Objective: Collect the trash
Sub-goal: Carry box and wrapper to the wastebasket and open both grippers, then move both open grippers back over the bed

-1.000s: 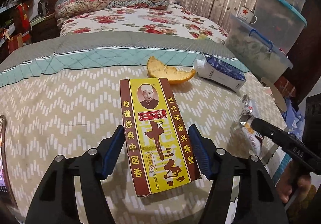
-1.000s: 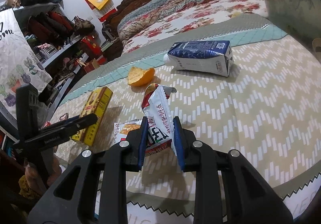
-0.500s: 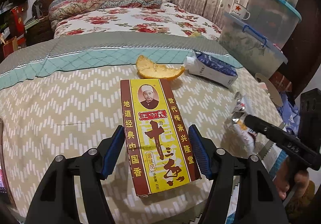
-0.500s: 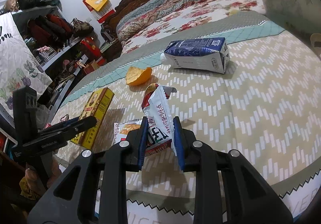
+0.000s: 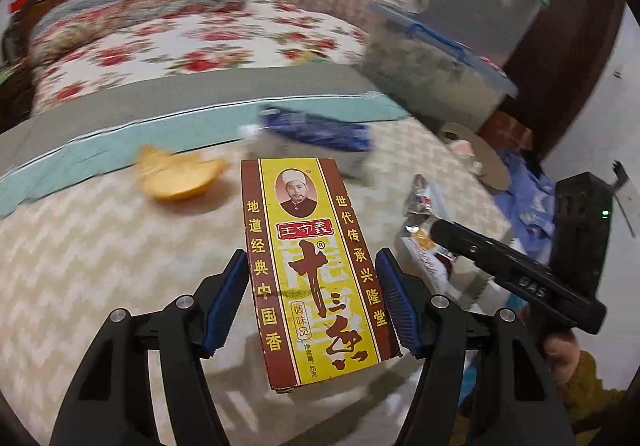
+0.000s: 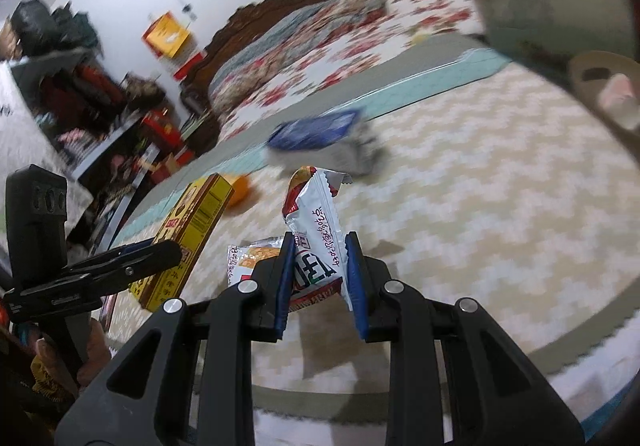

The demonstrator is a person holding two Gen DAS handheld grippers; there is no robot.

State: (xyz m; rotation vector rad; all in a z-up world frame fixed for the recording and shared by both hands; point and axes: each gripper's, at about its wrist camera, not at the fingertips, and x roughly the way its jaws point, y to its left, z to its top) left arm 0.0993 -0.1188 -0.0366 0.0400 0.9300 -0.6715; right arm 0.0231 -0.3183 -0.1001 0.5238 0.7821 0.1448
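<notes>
Covering bed (image 5: 80,266), zigzag quilt; left hand-held gripper (image 5: 312,302) pinching box (image 5: 316,266), right (image 6: 320,274) pinching wrapper (image 6: 316,230).

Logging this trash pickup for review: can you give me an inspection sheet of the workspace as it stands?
Surface: bed cover with zigzag pattern.
Job's things: yellow and brown spice box; white snack wrapper; orange peel and blue and white carton lying on the cover.
Clutter: second wrapper flat beside the right gripper.
Grippers: left gripper clamps the spice box; right gripper clamps the snack wrapper.
Cables: nothing seen.
Surroundings: stacked plastic storage bins, floral bedding, carved headboard, crowded shelves.
</notes>
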